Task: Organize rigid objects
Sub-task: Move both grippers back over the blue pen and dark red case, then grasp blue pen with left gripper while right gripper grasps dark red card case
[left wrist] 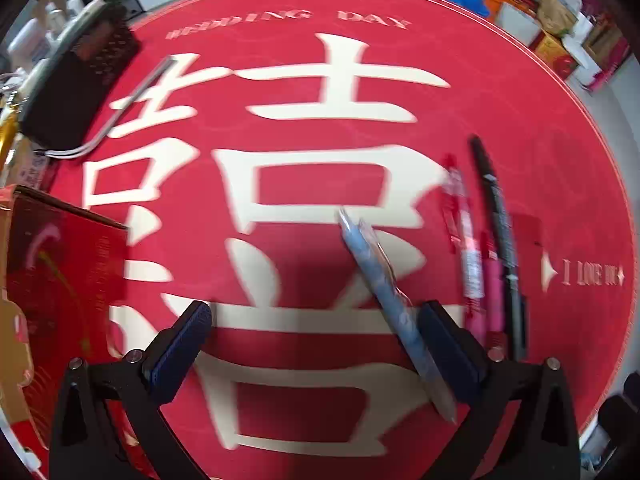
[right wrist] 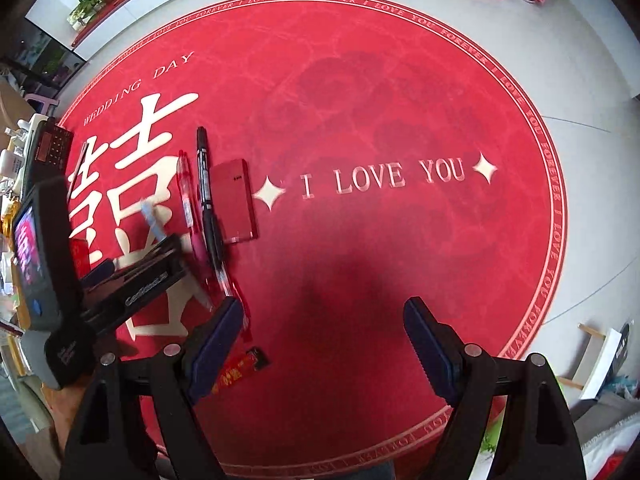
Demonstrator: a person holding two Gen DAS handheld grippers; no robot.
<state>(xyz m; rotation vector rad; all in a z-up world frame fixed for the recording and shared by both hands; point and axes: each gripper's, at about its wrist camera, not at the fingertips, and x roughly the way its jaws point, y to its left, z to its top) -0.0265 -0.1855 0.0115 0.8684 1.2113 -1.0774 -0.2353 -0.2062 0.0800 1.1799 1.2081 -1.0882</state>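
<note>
A dark box (left wrist: 76, 92) with a metal bar (left wrist: 132, 100) was seen at the far left of the round red rug (left wrist: 280, 12). A red box (left wrist: 60, 264) was seen below it. The left gripper (left wrist: 316, 344) was held over the rug, fingers spread; a pale blue marbled pen (left wrist: 384, 288), blurred, was seen lying against the inner face of its right finger (left wrist: 444, 348), not pinched. Just right, a red pen (left wrist: 460, 220), pink pen (left wrist: 494, 292) and black marker (left wrist: 496, 224) were laid side by side beside a flat red card (right wrist: 234, 202). The right gripper (right wrist: 324, 344) was held fingers spread, nothing between them, a small red packet (right wrist: 240, 368) seen under its left finger.
</note>
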